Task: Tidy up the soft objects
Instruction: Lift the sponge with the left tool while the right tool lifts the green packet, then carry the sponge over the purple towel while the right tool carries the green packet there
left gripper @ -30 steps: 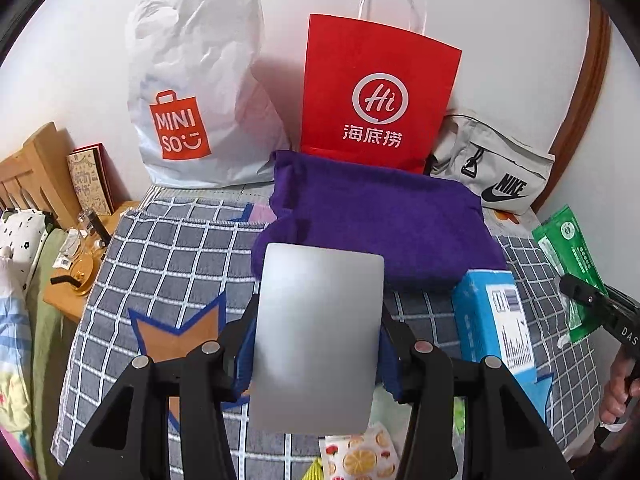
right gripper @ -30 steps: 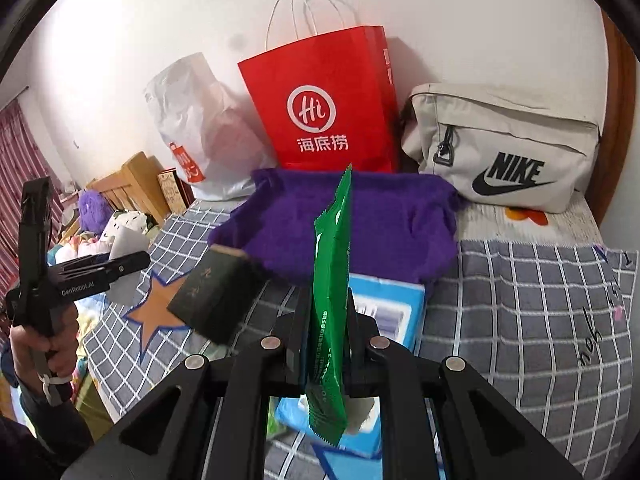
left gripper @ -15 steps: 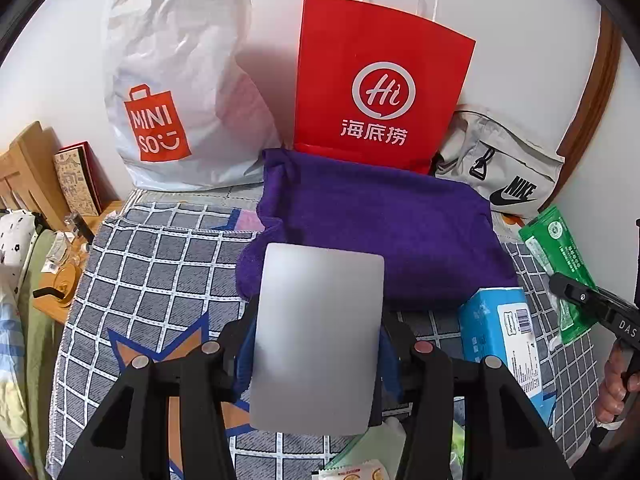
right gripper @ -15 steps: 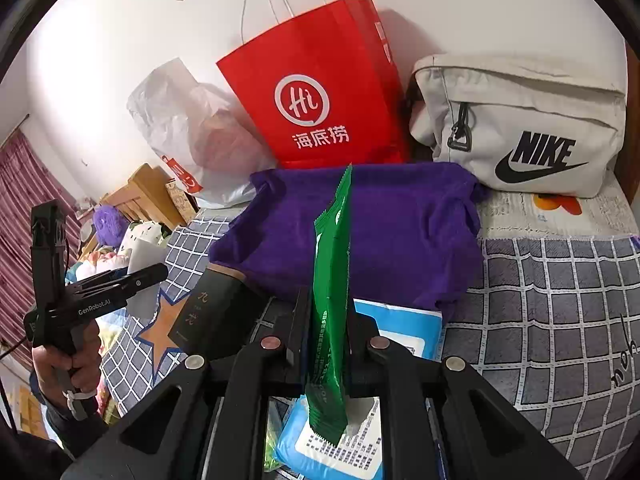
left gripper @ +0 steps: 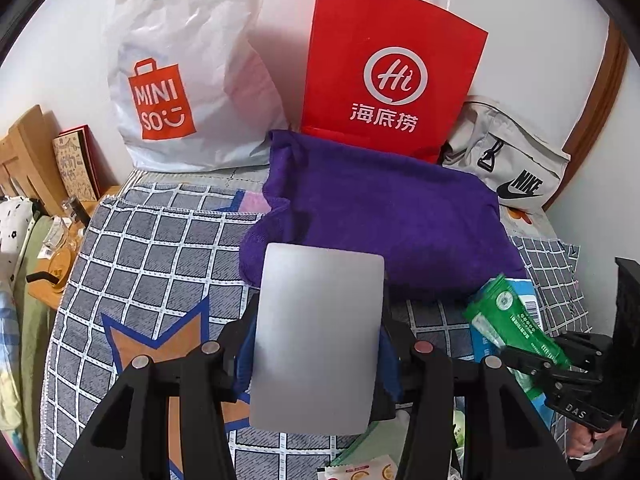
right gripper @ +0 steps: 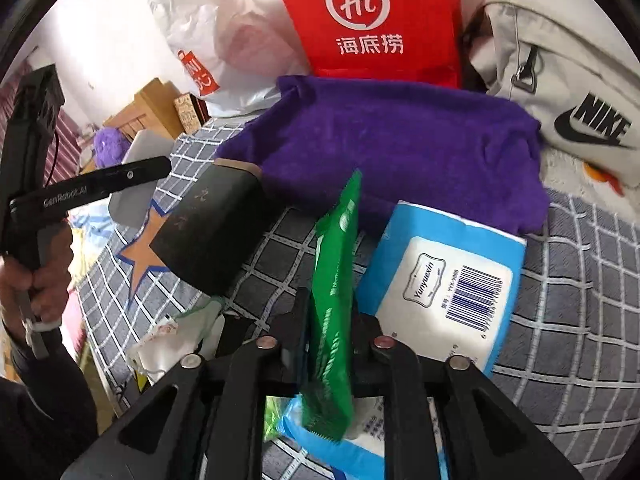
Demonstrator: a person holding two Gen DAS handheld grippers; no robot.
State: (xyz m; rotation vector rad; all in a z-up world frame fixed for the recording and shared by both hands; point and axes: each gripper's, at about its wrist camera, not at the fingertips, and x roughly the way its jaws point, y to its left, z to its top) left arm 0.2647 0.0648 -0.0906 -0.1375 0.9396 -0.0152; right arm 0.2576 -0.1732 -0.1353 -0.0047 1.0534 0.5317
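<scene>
My left gripper [left gripper: 318,320] is shut on a flat silver pack [left gripper: 316,360], held upright above the checked blanket [left gripper: 160,248] just in front of the folded purple towel [left gripper: 380,208]. My right gripper [right gripper: 330,308] has a green wipes pack [right gripper: 336,248] standing on edge between its jaws, which are opening; the pads still touch it. The green pack [left gripper: 516,320] hangs low over a blue tissue pack [right gripper: 448,272] lying on the blanket. A second blue pack [right gripper: 360,452] shows under the fingers.
A red paper bag [left gripper: 384,72], a white Miniso bag [left gripper: 180,92] and a grey Nike pouch [left gripper: 508,164] line the wall. A black box [right gripper: 208,232] lies left of the green pack. Small sachets [left gripper: 360,472] lie near the front edge; a wooden nightstand [left gripper: 48,276] stands left.
My right gripper has dropped down and forward with the green pack, close over the blue tissue pack, and the pack now tilts. The left gripper crept toward the purple towel, still holding the silver pack.
</scene>
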